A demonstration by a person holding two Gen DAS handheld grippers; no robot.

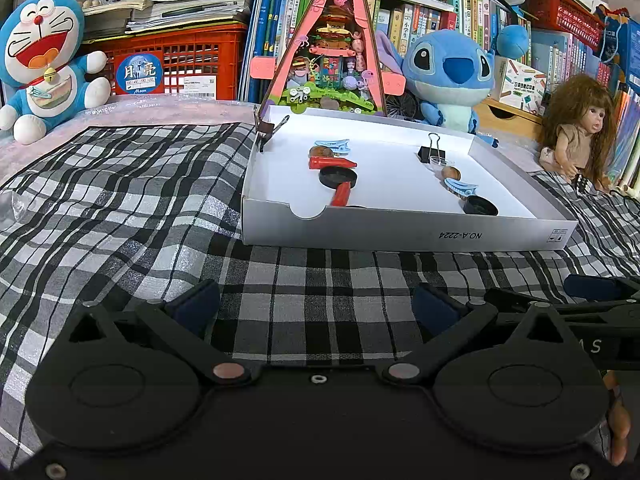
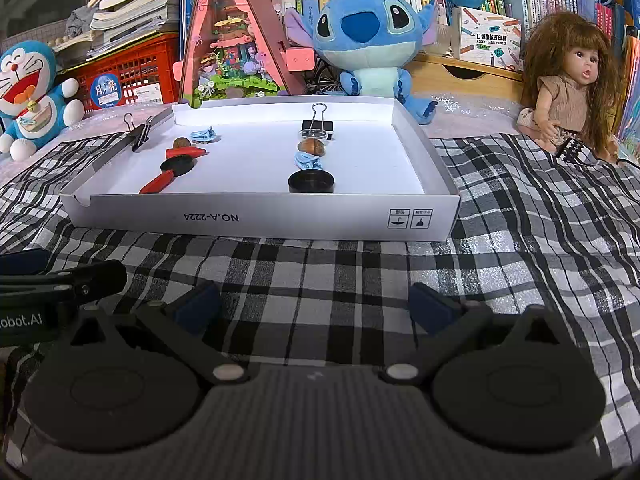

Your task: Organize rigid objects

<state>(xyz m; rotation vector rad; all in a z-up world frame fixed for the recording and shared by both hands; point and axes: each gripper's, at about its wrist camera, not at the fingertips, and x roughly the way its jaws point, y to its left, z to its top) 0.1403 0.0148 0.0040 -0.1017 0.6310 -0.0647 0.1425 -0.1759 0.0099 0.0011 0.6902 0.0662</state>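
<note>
Both grippers, left gripper and right gripper, gape above plaid cloth; shallow cardboard tray beyond.

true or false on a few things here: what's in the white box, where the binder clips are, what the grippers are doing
1. Both grippers, left gripper and right gripper, are open and hold nothing. True.
2. The white box holds two black round lids. True: one, another.
3. A binder clip is clamped on the box's left wall. True.
4. The Stitch plush sits inside the box. False: it sits behind it.
5. The box holds one red piece only. False: two, and.
</note>
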